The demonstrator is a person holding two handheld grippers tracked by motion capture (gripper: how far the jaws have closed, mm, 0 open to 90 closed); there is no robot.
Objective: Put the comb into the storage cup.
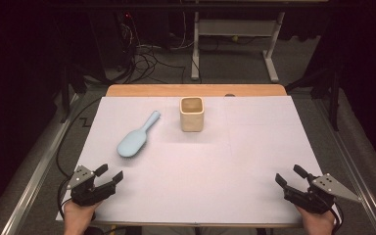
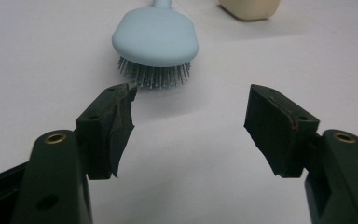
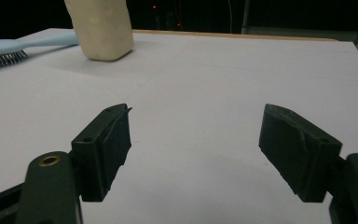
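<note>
Left gripper (image 1: 108, 175), jaws spread and empty, faces the pale blue hairbrush (image 1: 137, 136), which lies bristles down left of the cream square cup (image 1: 192, 114). Right gripper (image 1: 289, 177) is likewise spread, empty. Recommend pinching the handle, probably the narrower part. The table edge (image 1: 196, 90) is well apart, approach unobstructed.

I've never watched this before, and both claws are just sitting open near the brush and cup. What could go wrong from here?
The pale blue plastic hairbrush lies bristles-down, so its smooth domed back might slip between the left claw pads. The tall cream square cup stands upright just beyond the handle; a careless swing of the brush could tip it.
</note>
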